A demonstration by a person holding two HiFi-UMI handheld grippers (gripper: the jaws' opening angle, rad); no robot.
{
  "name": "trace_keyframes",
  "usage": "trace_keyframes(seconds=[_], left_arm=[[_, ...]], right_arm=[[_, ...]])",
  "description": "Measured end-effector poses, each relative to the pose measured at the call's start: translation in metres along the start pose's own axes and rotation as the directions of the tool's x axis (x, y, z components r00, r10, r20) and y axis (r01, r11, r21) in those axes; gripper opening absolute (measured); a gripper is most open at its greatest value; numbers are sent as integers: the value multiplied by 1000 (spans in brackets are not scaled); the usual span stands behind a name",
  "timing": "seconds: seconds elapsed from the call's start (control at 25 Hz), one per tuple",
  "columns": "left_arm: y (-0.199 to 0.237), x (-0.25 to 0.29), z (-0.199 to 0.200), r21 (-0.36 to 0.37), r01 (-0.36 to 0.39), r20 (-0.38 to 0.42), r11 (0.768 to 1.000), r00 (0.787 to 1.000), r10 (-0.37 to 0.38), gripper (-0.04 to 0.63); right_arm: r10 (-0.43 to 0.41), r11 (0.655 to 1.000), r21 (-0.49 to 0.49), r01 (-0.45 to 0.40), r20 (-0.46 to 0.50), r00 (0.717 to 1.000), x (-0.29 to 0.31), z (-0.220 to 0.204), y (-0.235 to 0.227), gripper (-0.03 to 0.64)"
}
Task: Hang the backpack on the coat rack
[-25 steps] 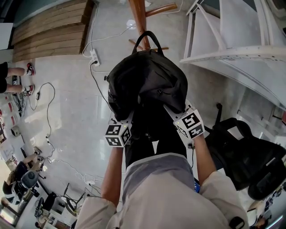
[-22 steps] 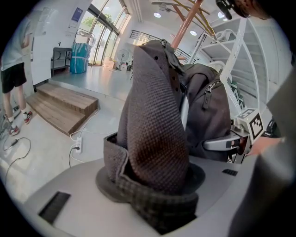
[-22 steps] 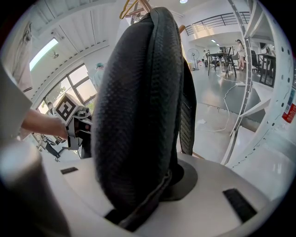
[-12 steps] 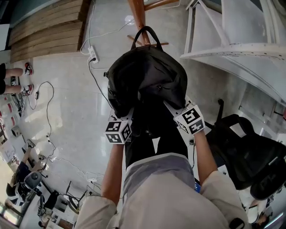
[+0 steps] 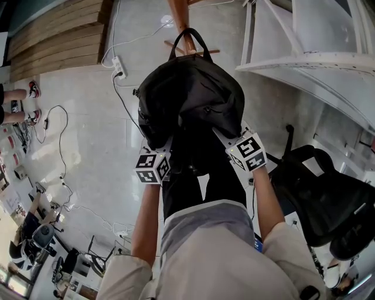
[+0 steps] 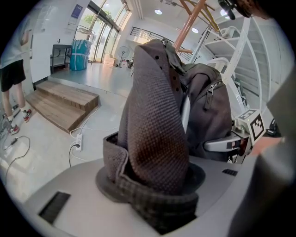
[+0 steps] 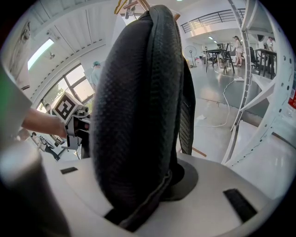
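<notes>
- Two hand-held grippers are clamped on one black fabric backpack (image 5: 190, 99), which is held up in front of the person, above the pale glossy floor (image 5: 88, 135).
- The left gripper (image 5: 164, 147) is applied to the lower left edge of the backpack. In the left gripper view, the jaws of the left gripper (image 6: 152, 187) are pinched on a folded band of grey woven backpack fabric (image 6: 155, 125), which fills the gap between them.
- The right gripper (image 5: 223, 138) is applied to the lower right edge of the backpack. In the right gripper view, the jaws of the right gripper (image 7: 145, 196) are pressed onto a thick padded black part of the backpack (image 7: 138, 111), with a seam edge running down between them.
- Each gripper is visible from the opposite gripper view, on the far side of the backpack: the right gripper (image 6: 231, 144) and the left gripper (image 7: 76, 127).
- The black looped carry handle (image 5: 188, 40) faces away from the person, towards the brown wooden coat rack (image 5: 180, 17). In the head view the handle overlaps the lower part of the pole; contact cannot be determined.
- A white power strip (image 5: 119, 66) with trailing cable lies on the floor to the left of the backpack.
- A black office chair (image 5: 328, 205) stands to the right of the person, near the right forearm.
- A white metal frame (image 5: 304, 58) occupies the upper right of the head view.
</notes>
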State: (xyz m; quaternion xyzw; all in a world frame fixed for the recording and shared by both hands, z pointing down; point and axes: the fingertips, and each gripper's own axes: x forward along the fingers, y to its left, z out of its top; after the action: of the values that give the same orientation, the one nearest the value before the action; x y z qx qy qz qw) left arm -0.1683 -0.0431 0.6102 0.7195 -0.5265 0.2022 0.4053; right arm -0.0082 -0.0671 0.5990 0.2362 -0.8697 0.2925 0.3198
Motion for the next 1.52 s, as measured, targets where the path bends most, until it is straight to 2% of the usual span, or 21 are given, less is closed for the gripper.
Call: trace_keyframes(seconds=[0.52, 1.52], left_arm=[[8, 20, -13, -13, -8, -52, 1000, 999, 7, 186], [38, 61, 1, -9, -18, -55, 1000, 998, 18, 189]], right_arm=[[6, 999, 41, -5, -30, 1000, 18, -16, -14, 141], [-1, 998, 69, 3, -27, 1000, 58, -8, -44, 147]])
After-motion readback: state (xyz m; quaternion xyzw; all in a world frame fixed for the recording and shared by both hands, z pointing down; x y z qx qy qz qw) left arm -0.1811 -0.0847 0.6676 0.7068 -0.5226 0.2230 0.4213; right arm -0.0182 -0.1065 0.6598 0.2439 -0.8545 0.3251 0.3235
